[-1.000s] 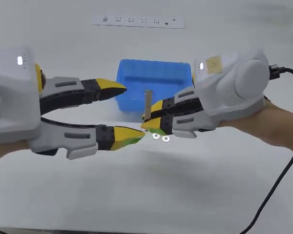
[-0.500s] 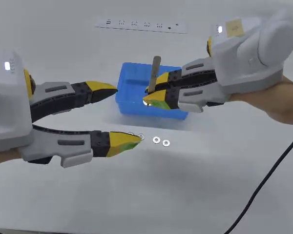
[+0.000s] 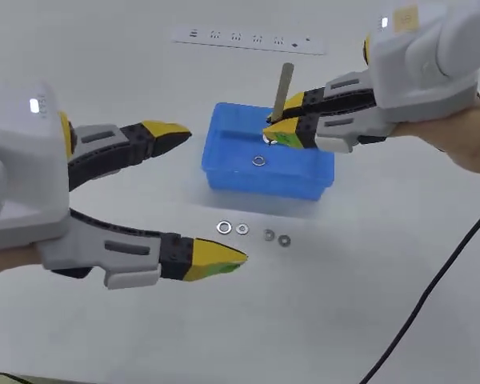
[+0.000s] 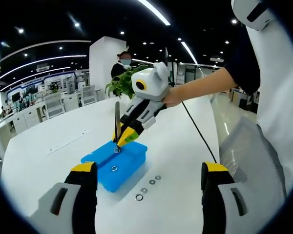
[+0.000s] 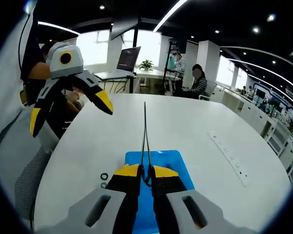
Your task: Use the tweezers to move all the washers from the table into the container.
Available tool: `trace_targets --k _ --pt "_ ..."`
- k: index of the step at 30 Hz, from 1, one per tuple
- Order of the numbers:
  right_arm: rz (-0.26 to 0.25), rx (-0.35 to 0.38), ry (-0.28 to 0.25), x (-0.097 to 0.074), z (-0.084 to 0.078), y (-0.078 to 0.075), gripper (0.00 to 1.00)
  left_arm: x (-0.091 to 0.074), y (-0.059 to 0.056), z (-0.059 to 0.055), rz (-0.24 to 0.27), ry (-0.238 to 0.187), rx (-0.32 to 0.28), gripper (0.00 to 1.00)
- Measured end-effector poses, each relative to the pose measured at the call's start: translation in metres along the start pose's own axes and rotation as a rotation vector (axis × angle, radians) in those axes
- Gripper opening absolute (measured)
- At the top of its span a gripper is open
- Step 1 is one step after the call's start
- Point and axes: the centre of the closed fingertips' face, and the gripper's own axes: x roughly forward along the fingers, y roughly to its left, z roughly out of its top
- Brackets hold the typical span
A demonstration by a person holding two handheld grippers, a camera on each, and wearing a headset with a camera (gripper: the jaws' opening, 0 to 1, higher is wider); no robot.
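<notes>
Several washers (image 3: pixel 242 230) lie in a row on the white table in front of the blue container (image 3: pixel 304 182). One washer (image 3: pixel 258 162) rests on the container's floor. My right gripper (image 3: pixel 280 132) is shut on the tweezers (image 3: pixel 284 84), which stand upright with their tips over the container's far side. The right gripper view shows the tweezers (image 5: pixel 145 131) clamped between the jaws above the container (image 5: pixel 178 165). My left gripper (image 3: pixel 208 196) hovers open to the left of the container, holding nothing. The left gripper view has the washers (image 4: pixel 144 190) and the container (image 4: pixel 129 158) ahead.
A white power strip (image 3: pixel 248 38) lies at the table's far side. A black cable (image 3: pixel 432 296) runs from the right gripper across the table's right side. Behind the table are office desks, chairs and people.
My right gripper has carried the tweezers up from the washers on the table and away to above the container. The left gripper has stayed open at the left.
</notes>
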Motion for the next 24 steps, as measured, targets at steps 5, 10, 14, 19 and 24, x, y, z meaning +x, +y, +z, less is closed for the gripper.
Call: trace_targets --k 5,10,14,19,24 --pt "-0.004 0.016 0.03 0.01 -0.021 -0.009 0.09 -0.005 0.012 0.0 0.074 0.007 -0.021 1.0" --pt "0.005 0.035 0.041 0.018 -0.035 -0.009 0.09 -0.008 0.012 0.0 0.085 0.023 -0.03 1.0" --pt "0.021 0.033 0.037 0.023 -0.043 -0.005 0.09 -0.011 0.017 -0.004 0.121 0.049 -0.095 1.0" --pt "0.022 0.045 0.04 0.029 -0.05 -0.004 0.09 -0.011 0.013 -0.004 0.125 0.055 -0.095 1.0" --pt "0.024 0.034 0.05 0.03 -0.053 -0.002 0.1 -0.011 0.011 -0.009 0.123 0.062 -0.102 1.0"
